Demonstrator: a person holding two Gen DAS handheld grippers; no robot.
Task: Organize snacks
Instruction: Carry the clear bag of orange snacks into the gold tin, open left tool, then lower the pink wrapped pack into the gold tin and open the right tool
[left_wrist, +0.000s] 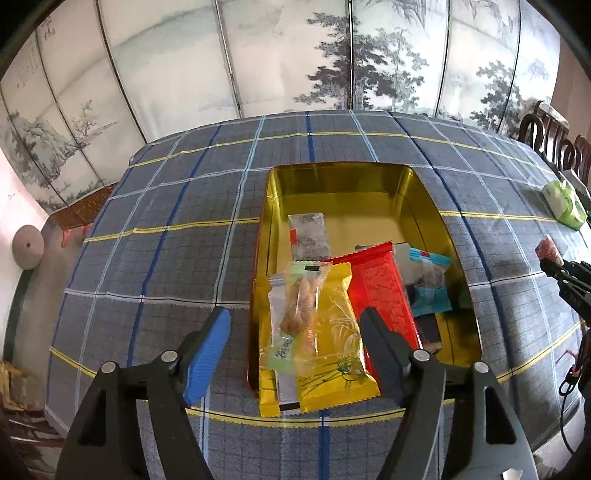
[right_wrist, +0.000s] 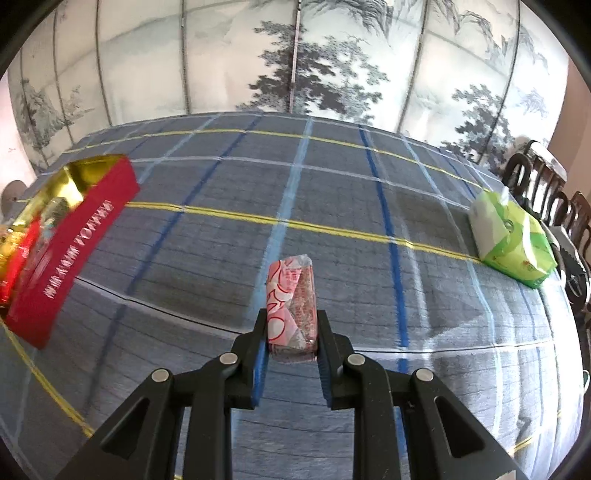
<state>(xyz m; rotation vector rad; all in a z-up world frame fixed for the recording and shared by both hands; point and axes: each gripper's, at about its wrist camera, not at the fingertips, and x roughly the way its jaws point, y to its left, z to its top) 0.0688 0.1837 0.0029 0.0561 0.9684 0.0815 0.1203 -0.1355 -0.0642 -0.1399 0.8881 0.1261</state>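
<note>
where the plaid tablecloth (left_wrist: 155, 236) covers the table, left gripper (left_wrist: 295, 343) hangs over the near end of the gold tin (left_wrist: 343, 192), jaws spread wide, nothing pressed between the pads. under them, at the tin's 6 o'clock rim: clear snack bag (left_wrist: 299, 325) lying on a yellow packet (left_wrist: 332, 354), both poking over the edge toward the camera. red packet (left_wrist: 380, 291) just beside at 3 o'clock, blue packet (left_wrist: 430, 284) further that way, grey packet (left_wrist: 308, 236) at 12 o'clock on the tin floor.
right wrist view: tin's red side (right_wrist: 70, 251) at 9 o'clock. right gripper (right_wrist: 291, 332) centre, jaws clamped tight on a pink wrapped snack (right_wrist: 291, 299), standing upright above the cloth. green tissue pack (right_wrist: 513, 240) at 2 o'clock, well apart, near the chairs (right_wrist: 554, 199).
</note>
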